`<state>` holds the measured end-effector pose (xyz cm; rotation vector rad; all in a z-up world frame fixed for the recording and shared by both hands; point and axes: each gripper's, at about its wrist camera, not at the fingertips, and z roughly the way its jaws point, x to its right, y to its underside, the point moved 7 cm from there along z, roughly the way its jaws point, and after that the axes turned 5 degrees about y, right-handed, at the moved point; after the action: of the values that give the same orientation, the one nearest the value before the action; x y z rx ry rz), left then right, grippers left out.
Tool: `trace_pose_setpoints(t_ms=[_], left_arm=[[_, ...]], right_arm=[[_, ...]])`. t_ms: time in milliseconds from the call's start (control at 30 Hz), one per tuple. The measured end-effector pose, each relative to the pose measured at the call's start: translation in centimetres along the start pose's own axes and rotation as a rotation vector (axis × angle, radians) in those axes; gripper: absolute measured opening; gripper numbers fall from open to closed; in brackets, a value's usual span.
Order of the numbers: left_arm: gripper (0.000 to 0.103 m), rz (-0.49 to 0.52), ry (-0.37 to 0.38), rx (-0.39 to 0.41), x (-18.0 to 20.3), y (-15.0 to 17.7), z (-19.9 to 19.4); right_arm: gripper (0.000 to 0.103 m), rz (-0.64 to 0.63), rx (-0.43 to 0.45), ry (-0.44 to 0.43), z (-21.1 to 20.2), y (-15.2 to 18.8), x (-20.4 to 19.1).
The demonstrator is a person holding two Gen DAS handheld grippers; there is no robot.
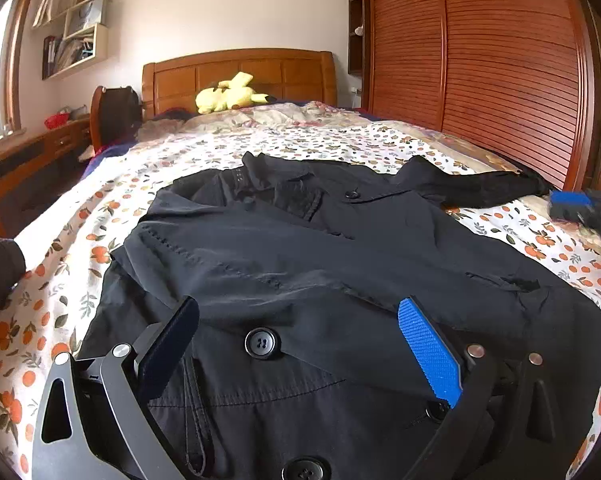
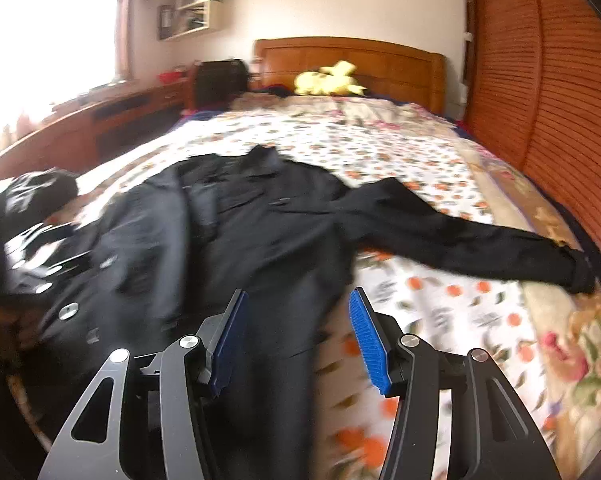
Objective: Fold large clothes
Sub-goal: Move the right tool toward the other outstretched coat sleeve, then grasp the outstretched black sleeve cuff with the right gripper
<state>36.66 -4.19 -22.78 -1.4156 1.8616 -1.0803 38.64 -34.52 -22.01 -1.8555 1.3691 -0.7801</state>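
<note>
One black coat (image 1: pixel 300 248) flat on bed, right sleeve (image 2: pixel 460 236) out.

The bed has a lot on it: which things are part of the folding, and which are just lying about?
Part of the job:
black coat
left gripper
right gripper

Just lying about:
yellow plush toy
floral bedspread
wall shelf

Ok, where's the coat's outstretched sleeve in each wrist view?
Left wrist: the sleeve lies upper right, reaching toward the wardrobe.
Right wrist: the sleeve lies right of centre, its cuff near the bed's edge.
Shared landmark: the yellow plush toy by the headboard.
</note>
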Motion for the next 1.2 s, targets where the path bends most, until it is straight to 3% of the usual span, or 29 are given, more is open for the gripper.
trace_pose_setpoints(t_ms=[200,300,567,1200], left_arm=[[0.101,0.002,-0.001,0.012,0.1,0.0,-0.2],[0.101,-0.002,0.003,0.013,0.0,-0.1,-0.2],[0.101,0.0,0.01,0.007,0.2,0.0,-0.2],[0.101,-0.017,0.023,-0.004,0.0,0.0,0.1]], right_arm=[[0.051,0.029,-0.053,0.116,4.9,-1.5,6.5],[0.057,0.059,-0.099,0.154,7.7,-1.4,9.2],[0.058,0.146,-0.219,0.246,13.7,-0.2,15.7],[0.059,0.515,-0.251,0.299,14.7,1.0,24.3]])
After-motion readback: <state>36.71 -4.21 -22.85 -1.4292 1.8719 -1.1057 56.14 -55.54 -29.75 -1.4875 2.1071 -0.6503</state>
